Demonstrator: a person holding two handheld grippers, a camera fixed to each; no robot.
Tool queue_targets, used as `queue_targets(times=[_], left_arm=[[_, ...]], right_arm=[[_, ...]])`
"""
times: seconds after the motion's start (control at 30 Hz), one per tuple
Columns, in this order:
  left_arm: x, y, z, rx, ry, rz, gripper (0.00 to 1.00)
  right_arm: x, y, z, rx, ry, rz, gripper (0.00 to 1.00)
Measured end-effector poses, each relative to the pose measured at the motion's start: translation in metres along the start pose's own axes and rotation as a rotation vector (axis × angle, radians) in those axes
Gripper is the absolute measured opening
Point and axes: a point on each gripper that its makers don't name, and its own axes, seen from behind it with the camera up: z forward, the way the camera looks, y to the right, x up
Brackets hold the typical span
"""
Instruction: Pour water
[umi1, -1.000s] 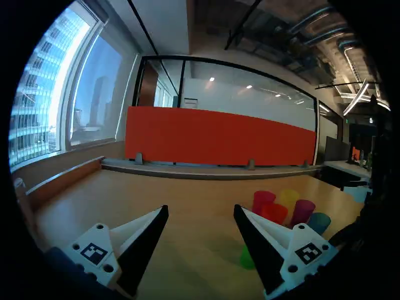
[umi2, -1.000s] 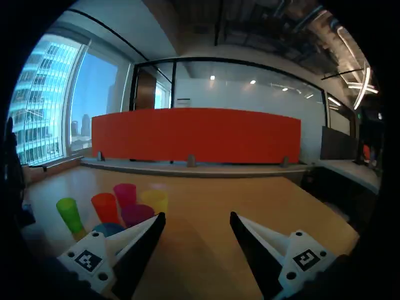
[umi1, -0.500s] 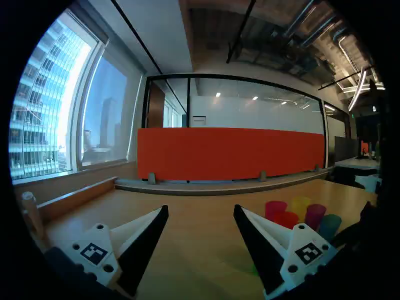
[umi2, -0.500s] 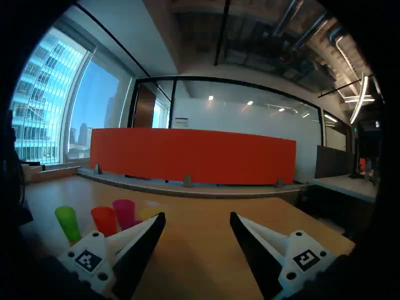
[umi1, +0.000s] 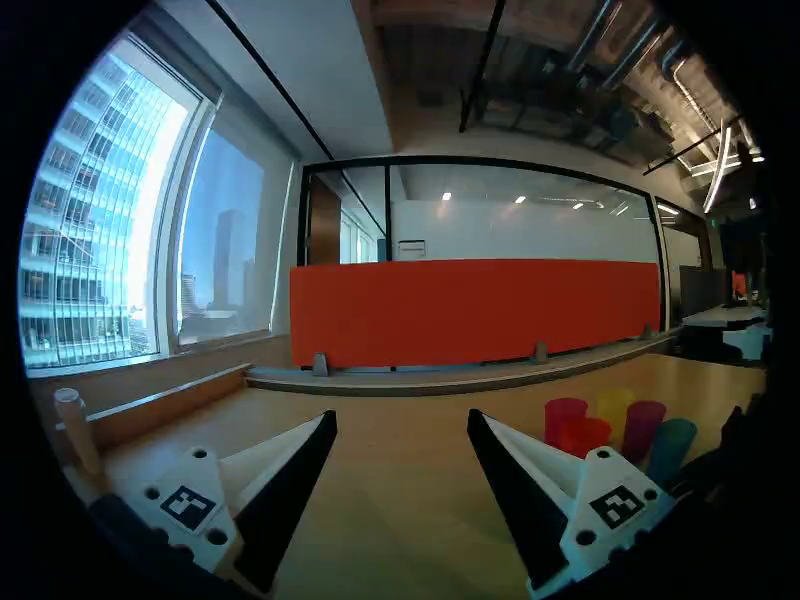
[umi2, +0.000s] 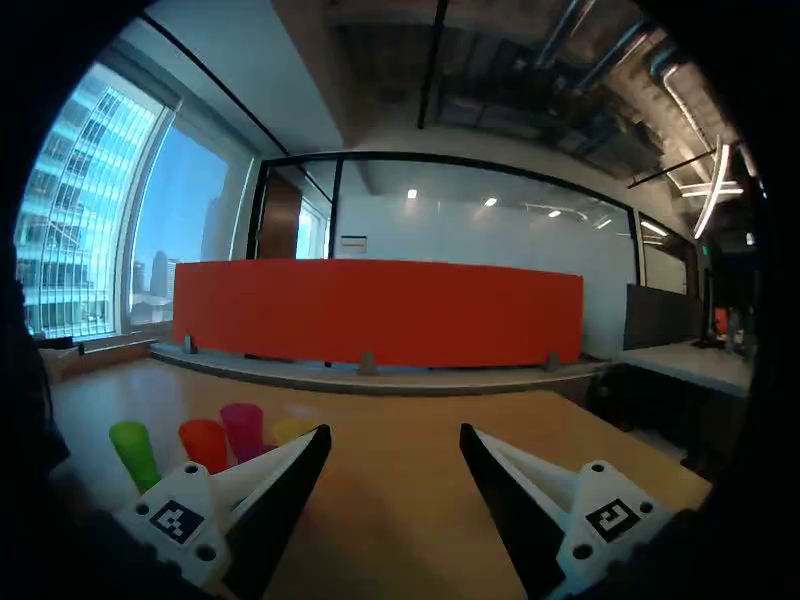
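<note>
Left gripper (umi1: 400, 414) and right gripper (umi2: 394, 428) are held spread, empty, over the table (umi1: 400, 540); cups (umi1: 585, 435) (clustered) are seen lower right in the left gripper view.

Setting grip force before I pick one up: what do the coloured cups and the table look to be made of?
Green cup and pink cup: probably thin plastic, translucent with a slight gloss, since light glows through their walls. Tinted glass can't be ruled out. Table: wood or wood-look laminate with a smooth satin finish, going by its even warm tan and soft sheen.
</note>
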Motion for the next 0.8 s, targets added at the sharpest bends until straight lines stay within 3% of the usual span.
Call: queue_targets(times=[0.8], left_arm=[[-0.038,-0.011,-0.003,-0.01,-0.028,-0.004,0.97]], right_arm=[[0.005,0.005,-0.005,-0.006,-0.013,0.012,1.0]])
